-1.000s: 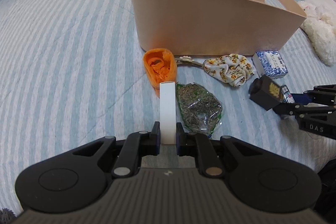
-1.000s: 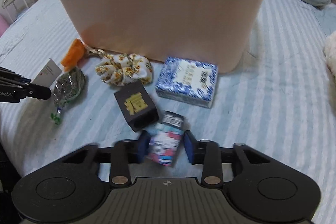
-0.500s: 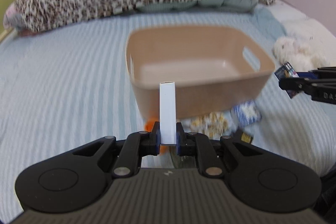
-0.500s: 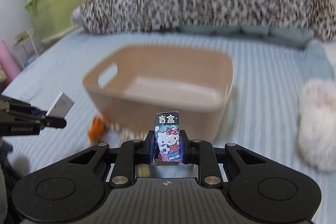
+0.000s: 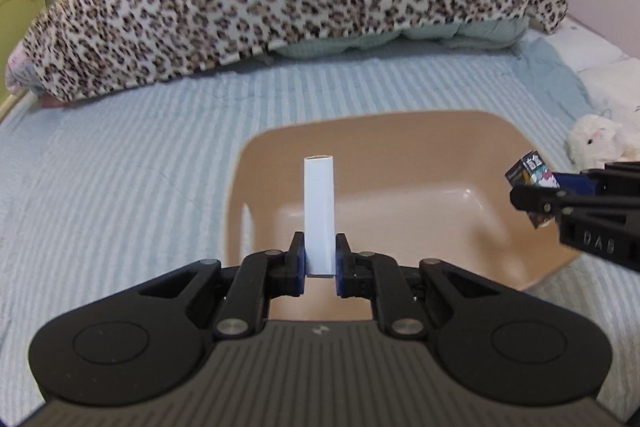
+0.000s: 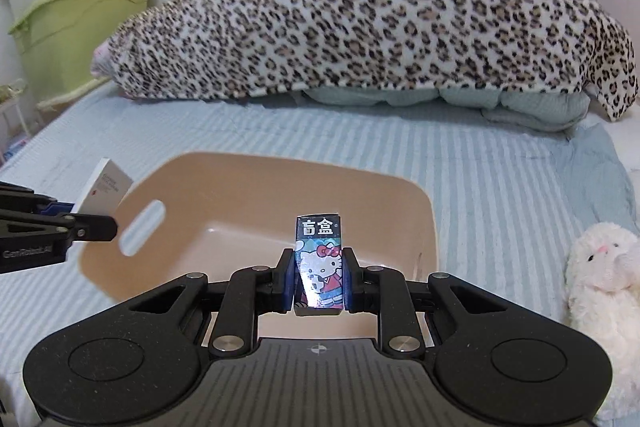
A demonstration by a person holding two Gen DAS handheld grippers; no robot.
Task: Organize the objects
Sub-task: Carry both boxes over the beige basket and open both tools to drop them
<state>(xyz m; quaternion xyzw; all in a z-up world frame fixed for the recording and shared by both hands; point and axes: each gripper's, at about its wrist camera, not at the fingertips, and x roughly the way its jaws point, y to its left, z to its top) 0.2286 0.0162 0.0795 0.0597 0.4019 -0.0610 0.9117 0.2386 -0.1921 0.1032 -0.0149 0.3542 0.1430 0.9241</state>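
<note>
Bin (image 5: 532, 267) below; L gripper (image 5: 319, 259) clamps white box (image 5: 319, 215), R gripper (image 6: 319, 281) clamps cartoon box (image 6: 320, 263), prob. cardboard.

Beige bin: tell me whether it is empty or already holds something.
Empty as far as shown. The beige bin shows only bare floor in both views; the white box and cartoon box remain clamped above it. Near corners are hidden.
</note>
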